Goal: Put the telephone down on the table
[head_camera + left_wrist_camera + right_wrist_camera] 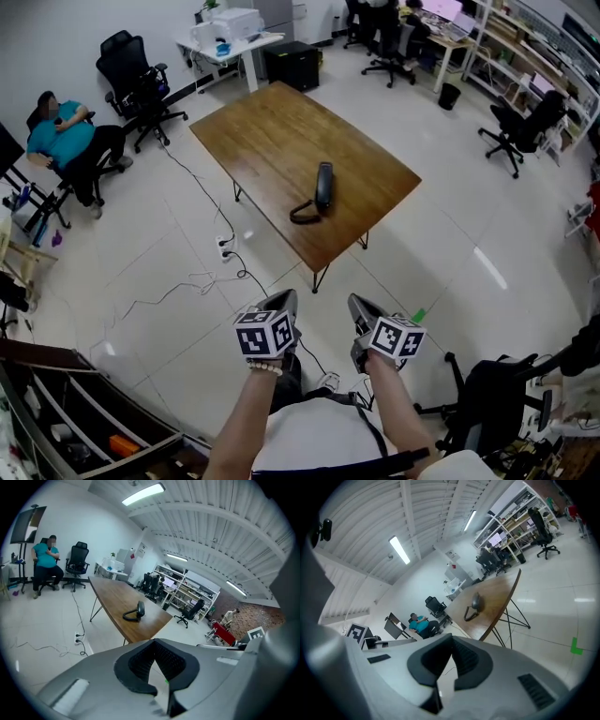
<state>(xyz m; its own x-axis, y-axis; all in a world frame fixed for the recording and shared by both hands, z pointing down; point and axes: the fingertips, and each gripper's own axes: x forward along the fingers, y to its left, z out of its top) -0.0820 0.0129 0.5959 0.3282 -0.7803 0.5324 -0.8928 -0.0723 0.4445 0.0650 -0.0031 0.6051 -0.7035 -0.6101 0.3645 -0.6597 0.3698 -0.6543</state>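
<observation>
A: On the wooden table (272, 141), is that the telephone (323, 185)?
B: Yes, lying near the front corner, cord looped beside it.
A: And the claws?
B: Left gripper (153, 644) and right gripper (451, 639) are both closed, empty and well apart from it.

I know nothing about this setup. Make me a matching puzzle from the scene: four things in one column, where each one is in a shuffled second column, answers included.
Things
1. power strip
2. left gripper
3. telephone
4. seated person

Places
A. lying on the wooden table
B. sitting at the far left of the room
C. on the floor, left of the table
D. jaws together, above the floor, short of the table

Pairs: 1-C, 2-D, 3-A, 4-B
</observation>
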